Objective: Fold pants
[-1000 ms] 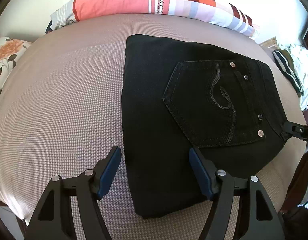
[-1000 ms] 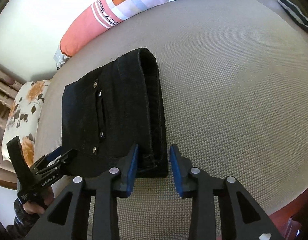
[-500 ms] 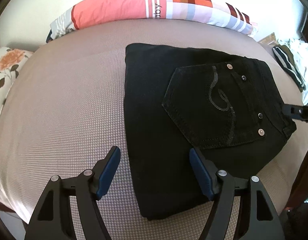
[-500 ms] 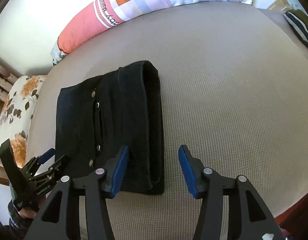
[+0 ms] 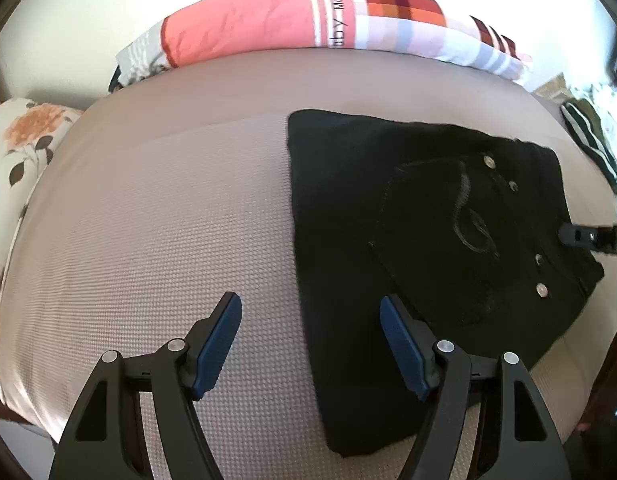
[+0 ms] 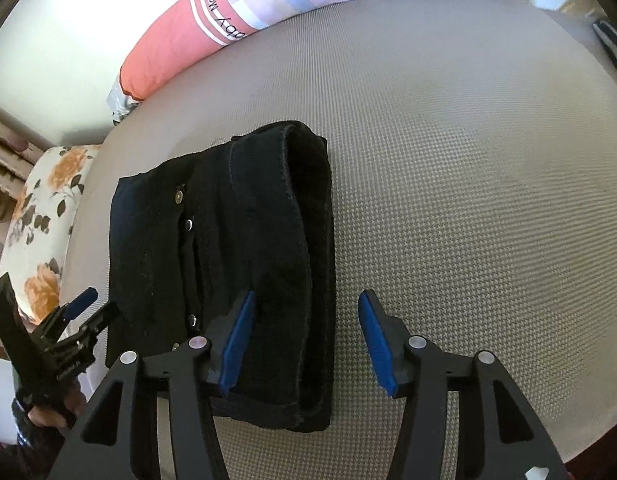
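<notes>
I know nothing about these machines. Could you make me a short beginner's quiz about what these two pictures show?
1. True or false: the black pants lie folded on the mattress.
2. What do the left tongs and the right tongs hold? A) the pants B) a pillow C) nothing
3. Fill in: the pocket on top of the pants has shiny metal ____.

Key: 1 true; 2 C; 3 rivets.

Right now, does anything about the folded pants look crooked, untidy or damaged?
Nothing stands out. The black pants lie folded in a compact bundle on the bed, back pocket on top, edges fairly even. Both grippers are open and hold nothing.
</notes>
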The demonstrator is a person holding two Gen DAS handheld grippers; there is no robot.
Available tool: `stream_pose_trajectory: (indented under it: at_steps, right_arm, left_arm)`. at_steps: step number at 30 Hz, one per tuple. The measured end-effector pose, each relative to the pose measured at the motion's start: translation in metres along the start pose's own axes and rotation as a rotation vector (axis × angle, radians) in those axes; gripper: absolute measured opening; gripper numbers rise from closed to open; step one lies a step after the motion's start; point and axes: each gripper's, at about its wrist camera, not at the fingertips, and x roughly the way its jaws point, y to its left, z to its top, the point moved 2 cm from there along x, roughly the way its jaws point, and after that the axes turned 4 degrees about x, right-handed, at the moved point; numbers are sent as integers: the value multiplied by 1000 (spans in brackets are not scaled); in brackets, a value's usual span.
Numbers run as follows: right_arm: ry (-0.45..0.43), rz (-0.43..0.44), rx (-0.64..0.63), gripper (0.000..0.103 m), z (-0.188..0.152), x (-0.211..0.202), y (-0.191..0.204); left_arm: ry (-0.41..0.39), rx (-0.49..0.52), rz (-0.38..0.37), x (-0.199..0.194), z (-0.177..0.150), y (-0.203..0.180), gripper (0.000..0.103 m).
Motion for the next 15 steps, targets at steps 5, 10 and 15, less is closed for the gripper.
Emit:
stream_pose_trajectory:
  at_steps: [5, 10, 15]
  right_arm:
    - [36, 68, 22, 53, 3, 10, -11]
    - [63, 147, 27, 53, 6, 14, -20]
    - [91, 217, 10, 53, 11, 17, -22]
  left_arm:
    - [13, -32, -18, 5, 6, 13, 72]
    - [40, -67, -67, 13, 9, 21, 72]
    - [75, -145, -186, 24, 12, 32, 72]
